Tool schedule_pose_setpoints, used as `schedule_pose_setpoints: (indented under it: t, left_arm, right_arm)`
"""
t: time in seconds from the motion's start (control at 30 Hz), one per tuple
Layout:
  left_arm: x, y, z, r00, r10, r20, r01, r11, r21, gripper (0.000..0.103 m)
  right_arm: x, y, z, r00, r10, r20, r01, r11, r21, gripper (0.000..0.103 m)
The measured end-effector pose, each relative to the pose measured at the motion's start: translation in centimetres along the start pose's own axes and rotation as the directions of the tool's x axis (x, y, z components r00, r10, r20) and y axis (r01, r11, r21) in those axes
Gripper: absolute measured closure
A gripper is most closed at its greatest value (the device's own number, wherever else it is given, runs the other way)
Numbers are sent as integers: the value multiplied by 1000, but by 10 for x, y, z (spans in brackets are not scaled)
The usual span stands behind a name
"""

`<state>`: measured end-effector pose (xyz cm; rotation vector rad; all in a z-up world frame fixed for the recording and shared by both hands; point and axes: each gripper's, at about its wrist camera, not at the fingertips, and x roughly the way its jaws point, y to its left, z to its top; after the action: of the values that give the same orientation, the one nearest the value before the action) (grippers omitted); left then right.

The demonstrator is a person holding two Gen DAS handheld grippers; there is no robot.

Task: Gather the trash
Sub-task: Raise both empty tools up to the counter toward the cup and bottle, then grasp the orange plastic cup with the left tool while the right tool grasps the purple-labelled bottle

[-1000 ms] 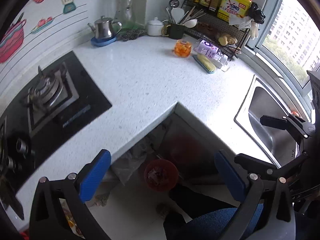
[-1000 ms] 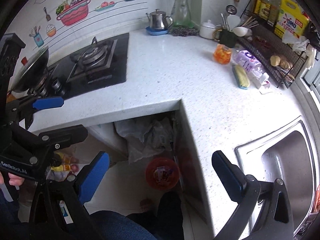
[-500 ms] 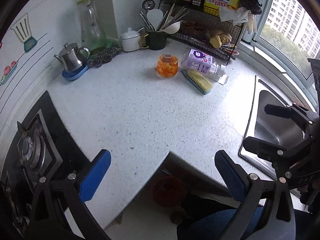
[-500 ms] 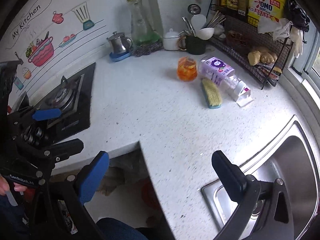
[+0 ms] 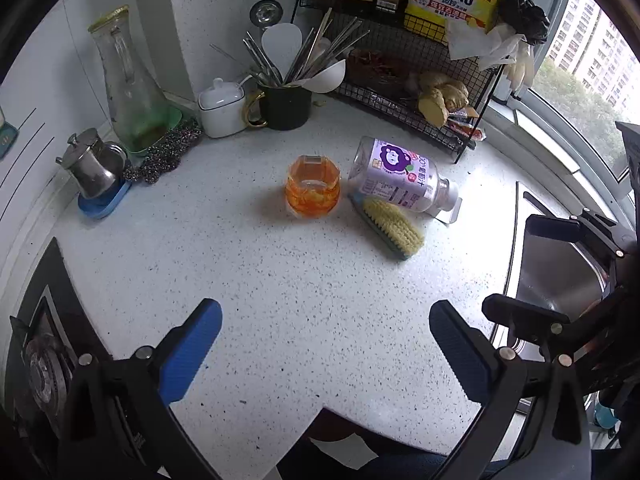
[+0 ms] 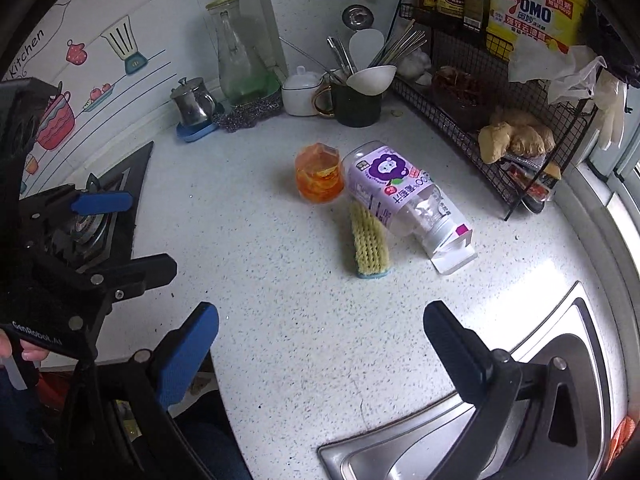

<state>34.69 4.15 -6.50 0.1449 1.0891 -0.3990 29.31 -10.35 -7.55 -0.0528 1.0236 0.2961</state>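
Note:
An empty clear bottle with a purple label (image 5: 400,180) (image 6: 396,192) lies on its side on the white counter. Its neck rests on a small white carton (image 6: 454,254). An orange plastic cup (image 5: 313,192) (image 6: 319,178) stands just left of it. A yellow scrub brush (image 5: 394,226) (image 6: 369,242) lies in front of the bottle. My left gripper (image 5: 324,352) is open and empty above the counter's front edge. My right gripper (image 6: 320,348) is open and empty, nearer the sink. Each gripper shows at the edge of the other's view.
A steel sink (image 6: 500,420) is at the right. A gas hob (image 6: 96,216) is at the left. A wire rack (image 5: 420,92) with ginger, a utensil mug (image 5: 286,104), a white jar, a glass carafe (image 5: 128,92) and a small kettle (image 5: 94,164) line the back wall.
Both grippers have risen and moved forward over the counter toward the bottle and cup. The floor bin below the counter has dropped out of view. Both stay open.

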Motion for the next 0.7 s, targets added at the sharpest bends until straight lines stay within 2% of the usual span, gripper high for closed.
schedule_pose_setpoints:
  t: [0.2, 0.37, 0.7]
  left_arm:
    - [17, 17, 30, 999, -40, -18, 41, 999, 22, 0]
    - [40, 27, 59, 999, -24, -47, 27, 998, 53, 0]
    - [102, 42, 96, 991, -60, -116, 64, 997, 32, 0]
  right_arm:
    - [21, -14, 30, 1000, -14, -10, 14, 1000, 27, 1]
    - [39, -27, 54, 999, -18, -27, 19, 999, 43, 1]
    - [95, -55, 92, 991, -54, -124, 50, 998, -36, 1]
